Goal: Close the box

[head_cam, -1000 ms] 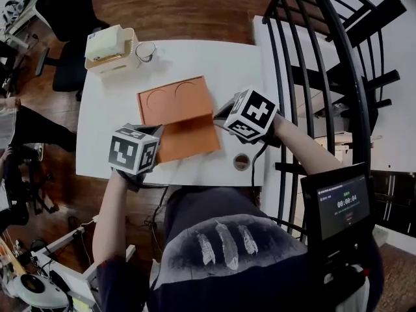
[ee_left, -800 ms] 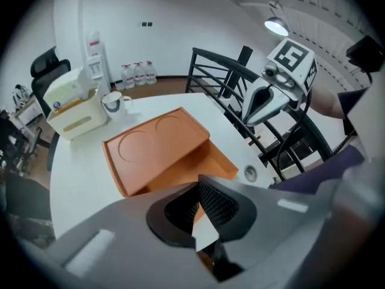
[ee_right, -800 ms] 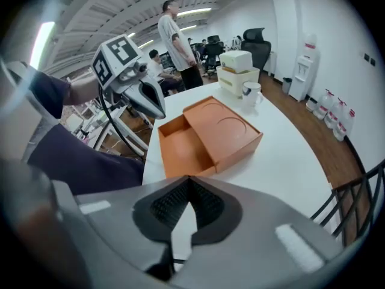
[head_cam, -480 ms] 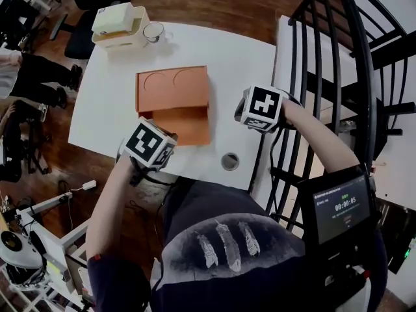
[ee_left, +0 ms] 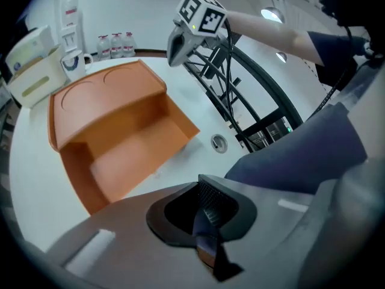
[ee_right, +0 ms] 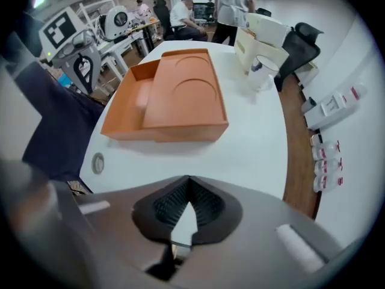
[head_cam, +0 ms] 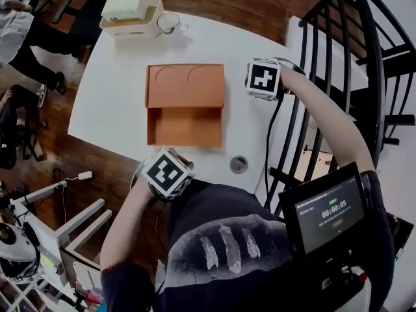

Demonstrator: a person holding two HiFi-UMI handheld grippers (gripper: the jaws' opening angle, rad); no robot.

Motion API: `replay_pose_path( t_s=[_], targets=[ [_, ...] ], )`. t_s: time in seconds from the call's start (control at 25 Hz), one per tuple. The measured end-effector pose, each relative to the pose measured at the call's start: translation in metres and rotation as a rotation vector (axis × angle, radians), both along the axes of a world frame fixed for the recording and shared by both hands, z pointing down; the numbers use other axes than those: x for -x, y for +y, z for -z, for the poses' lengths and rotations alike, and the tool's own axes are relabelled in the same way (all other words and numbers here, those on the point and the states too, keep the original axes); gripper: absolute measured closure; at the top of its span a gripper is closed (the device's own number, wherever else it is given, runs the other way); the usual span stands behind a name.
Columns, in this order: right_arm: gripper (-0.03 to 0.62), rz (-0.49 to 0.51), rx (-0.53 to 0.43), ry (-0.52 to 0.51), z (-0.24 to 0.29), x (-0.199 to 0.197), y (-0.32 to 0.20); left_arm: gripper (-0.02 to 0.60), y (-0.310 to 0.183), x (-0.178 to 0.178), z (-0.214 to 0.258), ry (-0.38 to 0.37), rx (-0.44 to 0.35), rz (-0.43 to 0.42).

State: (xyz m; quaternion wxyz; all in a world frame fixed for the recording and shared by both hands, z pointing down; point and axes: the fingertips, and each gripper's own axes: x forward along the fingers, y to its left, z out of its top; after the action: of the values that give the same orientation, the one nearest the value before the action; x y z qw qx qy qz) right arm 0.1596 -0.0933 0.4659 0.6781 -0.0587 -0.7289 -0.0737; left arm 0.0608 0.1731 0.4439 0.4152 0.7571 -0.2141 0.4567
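While both grippers stand clear of it, the orange box point(head_cam: 185, 106) lies flat near the middle of the white bench point(head_cam: 114, 90), not yet closed.

1. Box: an upper panel marked with two round outlines covers the far half. The near half is open and shows a bare orange floor (nothing seen inside).
2. Left gripper point(ee_left: 206, 203): at the bench's near edge, close to the person's body and well apart from the box. Its jaws are pressed together with nothing between them.
3. Right gripper point(ee_right: 187, 188): over the bench's right side, near the box's far right corner and not touching it. Its jaws meet at the tips and are empty.
4. Cream holder point(head_cam: 130, 8): at the far left corner of the bench, with a pale block on top.
5. Mug point(head_cam: 169, 22): just beside the holder, on its right.
6. Round grommet point(head_cam: 238, 164): set into the bench, near the box's near right corner.
7. Black railing point(head_cam: 364, 57): off the bench's right side.
8. Small screen point(head_cam: 325, 210): lit, low at the right (digits too small to read surely).
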Motion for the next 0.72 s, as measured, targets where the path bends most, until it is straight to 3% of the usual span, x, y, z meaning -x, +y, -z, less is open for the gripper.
replay_pose_path(
  t_s=[0.24, 0.48, 0.6, 0.72],
  targets=[
    [0.589, 0.124, -0.069, 0.007, -0.010, 0.077, -0.061, 0.566, 0.024, -0.009, -0.037, 0.041, 0.091, 0.056],
    [0.589, 0.184, 0.058, 0.017, -0.042, 0.147, -0.056, 0.566, 0.033, -0.020, -0.065, 0.064, 0.160, 0.063],
    [0.589, 0.266, -0.050, 0.006, -0.058, 0.180, -0.074, 0.566, 0.025, -0.017, -0.079, 0.057, 0.158, 0.100],
    [0.589, 0.274, -0.042, 0.004, -0.072, 0.199, -0.073, 0.566, 0.022, -0.011, -0.088, 0.058, 0.170, 0.138]
  ],
)
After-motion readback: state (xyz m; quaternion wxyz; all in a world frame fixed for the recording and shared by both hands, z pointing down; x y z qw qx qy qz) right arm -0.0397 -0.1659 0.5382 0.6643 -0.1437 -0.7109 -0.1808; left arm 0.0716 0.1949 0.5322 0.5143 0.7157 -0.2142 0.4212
